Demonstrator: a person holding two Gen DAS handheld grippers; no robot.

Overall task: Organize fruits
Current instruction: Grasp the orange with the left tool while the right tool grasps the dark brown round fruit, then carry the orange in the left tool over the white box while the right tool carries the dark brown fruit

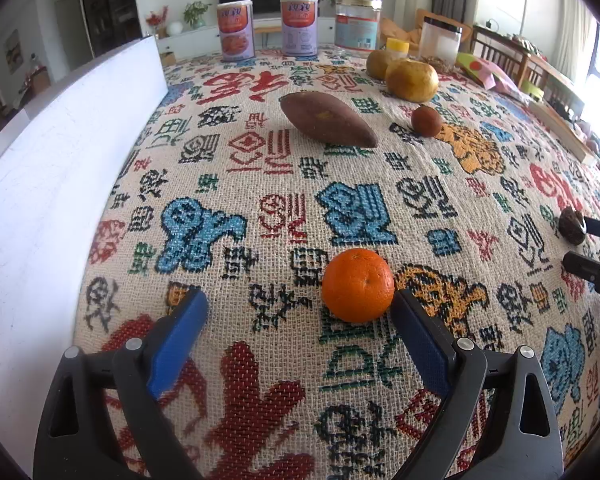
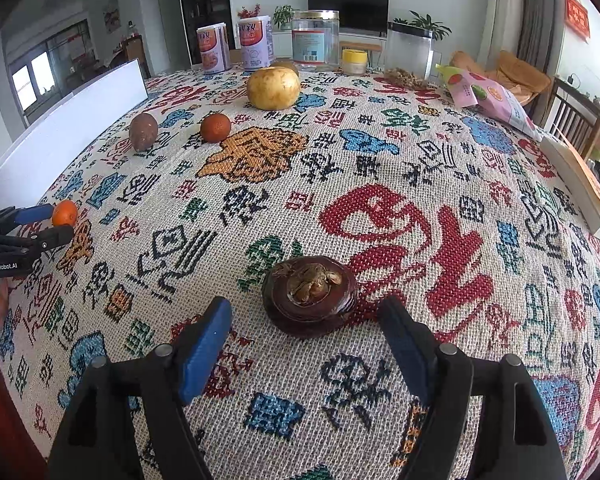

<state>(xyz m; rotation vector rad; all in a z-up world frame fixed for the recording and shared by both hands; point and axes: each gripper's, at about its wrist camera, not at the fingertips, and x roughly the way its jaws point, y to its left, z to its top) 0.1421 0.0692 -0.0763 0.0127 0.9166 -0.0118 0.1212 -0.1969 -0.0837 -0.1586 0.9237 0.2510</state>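
Nearest my left wrist lens: the left gripper [image 1: 300,312], jaws spread wide, blue pads low over the patterned tablecloth [image 1: 228,184]. The orange [image 1: 357,285] sits on the cloth just ahead of the tips, close against the right-hand pad; I cannot tell whether they touch. Nothing is clamped.

Beyond it in this view: a sweet potato [image 1: 327,119] lying on its side, a small reddish-brown fruit [image 1: 427,121] to its right, and two yellow-brown round fruits [image 1: 411,80] further back, one partly behind the other. A white board [image 1: 60,152] stands along the left edge of the table. Two cans [image 1: 236,31], a glass jar [image 1: 357,23] and a clear tub [image 1: 440,42] line the far edge.

Right wrist view: the right gripper [image 2: 304,320] also stands wide open. A dark brown flattened fruit [image 2: 310,295] with a dried crown rests on the cloth between and just beyond the tips, touching neither pad as far as I can see.

Only the right view shows the snack bag [image 2: 488,98] at the far right and the left gripper from the side, at frame left, with the orange at its tips. Only the left view shows the sweet potato at full length; from the right it is end-on. The dark fruit and the right gripper's black finger tips appear at the left view's right edge.
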